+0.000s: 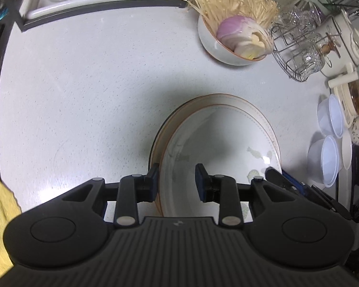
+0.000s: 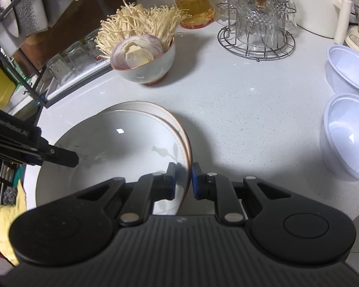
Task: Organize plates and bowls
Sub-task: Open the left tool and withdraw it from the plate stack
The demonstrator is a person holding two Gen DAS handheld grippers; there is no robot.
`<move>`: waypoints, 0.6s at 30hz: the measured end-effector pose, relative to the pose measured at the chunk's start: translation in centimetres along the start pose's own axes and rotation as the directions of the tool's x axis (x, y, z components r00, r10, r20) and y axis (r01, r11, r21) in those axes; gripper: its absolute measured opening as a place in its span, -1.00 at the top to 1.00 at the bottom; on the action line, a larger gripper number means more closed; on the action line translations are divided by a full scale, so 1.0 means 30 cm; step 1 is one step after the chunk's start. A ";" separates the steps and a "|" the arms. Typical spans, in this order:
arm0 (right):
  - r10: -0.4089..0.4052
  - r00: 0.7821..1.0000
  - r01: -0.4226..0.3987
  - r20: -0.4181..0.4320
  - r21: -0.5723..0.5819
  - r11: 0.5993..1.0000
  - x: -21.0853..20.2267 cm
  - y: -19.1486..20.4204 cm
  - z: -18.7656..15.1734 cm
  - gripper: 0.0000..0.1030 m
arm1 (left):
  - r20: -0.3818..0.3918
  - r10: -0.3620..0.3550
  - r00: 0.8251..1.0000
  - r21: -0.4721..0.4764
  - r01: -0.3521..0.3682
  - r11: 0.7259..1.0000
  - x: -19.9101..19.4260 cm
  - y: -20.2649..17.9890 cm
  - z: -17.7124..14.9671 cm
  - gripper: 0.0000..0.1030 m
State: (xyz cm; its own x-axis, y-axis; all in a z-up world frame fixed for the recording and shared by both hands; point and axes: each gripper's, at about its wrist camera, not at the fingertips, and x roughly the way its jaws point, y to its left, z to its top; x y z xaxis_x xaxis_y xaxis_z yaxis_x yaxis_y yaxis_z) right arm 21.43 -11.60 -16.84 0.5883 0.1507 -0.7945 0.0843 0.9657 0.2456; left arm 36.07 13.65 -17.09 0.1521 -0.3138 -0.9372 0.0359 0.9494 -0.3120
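**Both grippers astride the rim of the stacked plates**

The left gripper [image 1: 177,181] has its jaws parted, one finger outside and one inside the rim of the upper plate [image 1: 217,143]; a clear gap shows between the inner pad and the rim, so the plate is not clamped on this side. The right gripper [image 2: 183,179] straddles the opposite rim of the same upper plate [image 2: 112,148] with a narrow gap; whether its pads actually press the rim cannot be told. The upper plate sits on a lower plate [image 2: 155,110], whose edge shows just beyond it, ahead of both grippers, on the white counter [image 2: 239,110].

Ahead of the right gripper, well apart, stands a ceramic bowl [image 2: 150,71] holding a cut onion [image 2: 136,50] and enoki mushrooms [image 2: 141,21]. To its right, two white plastic bowls [image 2: 347,138] rest tilted. Beyond, a wire rack of glasses [image 2: 256,24] stands upright.
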 end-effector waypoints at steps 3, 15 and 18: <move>0.000 1.000 0.000 -0.004 -0.014 1.000 0.001 0.003 0.003 0.69 | 0.005 0.010 1.000 0.005 -0.010 1.000 -0.013 -0.007 -0.016 0.33; 0.004 1.000 -0.004 -0.011 -0.034 0.999 0.004 0.002 0.016 0.69 | 0.054 0.060 0.997 0.045 -0.063 0.997 -0.077 -0.015 -0.065 0.29; 0.006 1.000 -0.007 -0.013 -0.029 1.000 0.002 0.000 0.021 0.69 | 0.079 0.057 0.995 0.040 -0.060 0.997 -0.094 -0.021 -0.075 0.29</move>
State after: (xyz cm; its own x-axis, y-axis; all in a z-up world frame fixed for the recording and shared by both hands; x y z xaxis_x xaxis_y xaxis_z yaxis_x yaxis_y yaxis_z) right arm 21.96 -11.72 -16.55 0.5786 0.1594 -0.7999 0.0573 0.9703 0.2349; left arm 33.38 13.90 -14.60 0.2314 -0.2569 -0.9383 0.0665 0.9664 -0.2482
